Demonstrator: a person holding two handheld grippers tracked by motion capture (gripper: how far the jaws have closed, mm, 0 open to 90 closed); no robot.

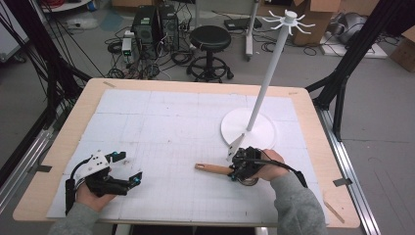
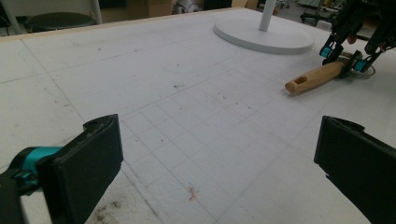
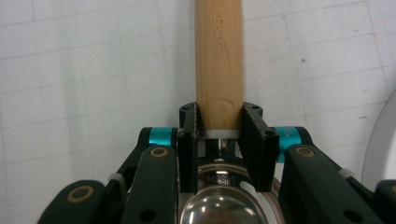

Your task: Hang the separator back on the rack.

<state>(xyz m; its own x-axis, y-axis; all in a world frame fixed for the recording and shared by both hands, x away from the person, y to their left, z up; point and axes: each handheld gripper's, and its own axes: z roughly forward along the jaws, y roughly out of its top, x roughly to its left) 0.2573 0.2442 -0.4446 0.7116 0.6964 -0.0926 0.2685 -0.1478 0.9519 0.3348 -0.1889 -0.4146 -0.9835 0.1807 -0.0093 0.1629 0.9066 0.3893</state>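
Note:
A scoop with a light wooden handle [image 1: 211, 168] and a shiny metal bowl [image 3: 219, 205] lies on the white gridded mat [image 1: 171, 122], right of the middle. My right gripper [image 1: 238, 169] is shut on the handle [image 3: 218, 56] where wood meets metal, one pad pressed against each side. The handle [image 2: 313, 78] points toward the left side of the table. My left gripper [image 1: 128, 167] rests low near the front left of the mat. Its jaws stand wide open with nothing but bare mat between them [image 2: 217, 158]. The right gripper [image 2: 345, 58] is far from it, across the mat.
A white hanging stand with a round base [image 1: 247, 128], a tall tilted pole [image 1: 271, 68] and hooks on top is just behind the right gripper. The base rim [image 3: 385, 140] lies close to the right jaw. Beyond the table are a stool [image 1: 210, 39] and cables.

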